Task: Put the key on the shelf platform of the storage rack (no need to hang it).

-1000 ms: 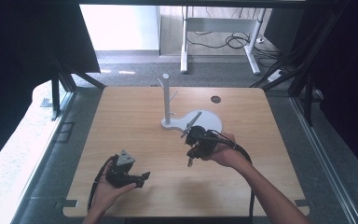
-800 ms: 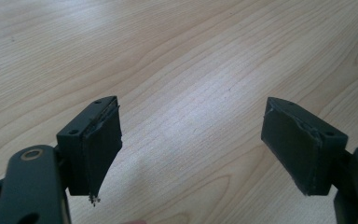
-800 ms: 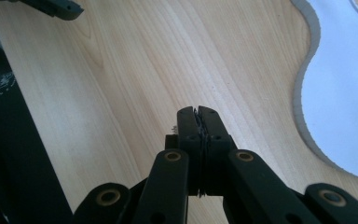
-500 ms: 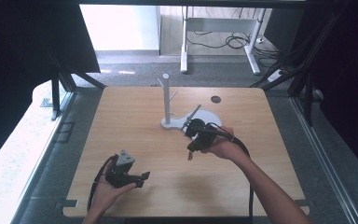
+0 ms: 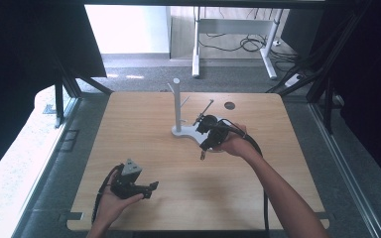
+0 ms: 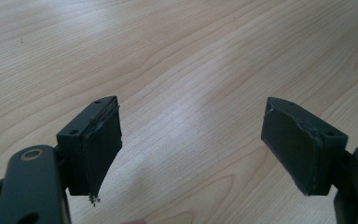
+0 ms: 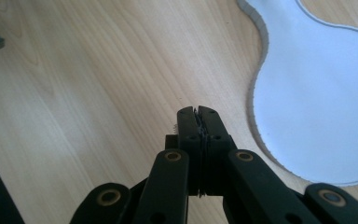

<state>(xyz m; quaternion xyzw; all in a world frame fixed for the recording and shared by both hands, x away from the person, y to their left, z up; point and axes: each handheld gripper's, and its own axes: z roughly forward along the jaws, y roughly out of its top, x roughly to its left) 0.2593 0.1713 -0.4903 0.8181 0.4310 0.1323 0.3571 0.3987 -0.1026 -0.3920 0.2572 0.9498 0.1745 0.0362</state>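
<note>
Stand (image 5: 177,106), white and upright on its flat base (image 7: 317,93) at centre frame, sits just beside the right gripper (image 5: 204,144), jaws pressed together, while the left gripper (image 5: 149,189), jaws apart, rests lower left on the worktop (image 5: 129,129).

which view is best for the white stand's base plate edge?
Right gripper view: the base plate sits close up, its curved edge sharp against the wooden table, beside the shut right gripper. The high view shows the whole stand but small, its base partly behind the right hand. The left gripper view has bare wood.
</note>
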